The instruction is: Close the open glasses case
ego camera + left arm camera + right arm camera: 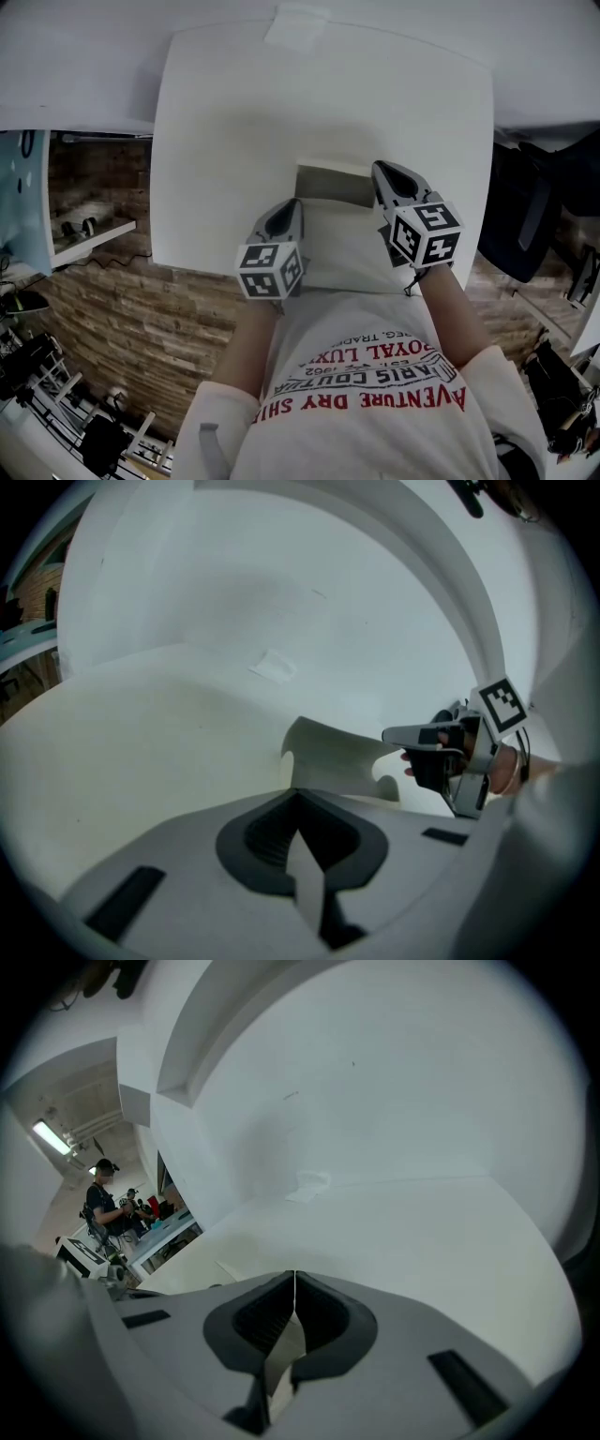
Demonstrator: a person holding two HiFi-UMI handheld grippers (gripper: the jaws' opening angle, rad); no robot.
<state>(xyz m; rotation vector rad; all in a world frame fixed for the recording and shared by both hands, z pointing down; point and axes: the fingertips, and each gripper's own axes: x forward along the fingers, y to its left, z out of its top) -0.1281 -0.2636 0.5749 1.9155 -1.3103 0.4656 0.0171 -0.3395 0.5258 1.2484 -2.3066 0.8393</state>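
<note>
Hovering at either side of the open glasses case, two handheld grippers, both with jaws pressed together and nothing held between them; case lying on the white table close to the near edge, its base flat and its lid standing upright on the far side, grey inner face turned toward the wearer.

Set against the case's left edge, left gripper with its marker cube toward the body and a bare forearm slanting up from below the case; contact with the case not clear from the head view; from its own camera, left gripper showing dark pads meeting in a thin line, the lid rising just beyond them.

Held at the case's right side, level with the lid and farther forward than its partner, right gripper, cube tilted outward, forearm running straight back to a white sleeve; in the left gripper view, right gripper pointing in toward the lid's right end without visibly touching it; from its own camera, right gripper likewise closed tip to tip, aimed across bare tabletop past the case.

Lying well beyond the case at the table's far edge, a small white scrap; below the case, nearest the camera, a white T-shirt with red lettering; far off to the case's left in the right gripper view, a person standing in a lit room.
</note>
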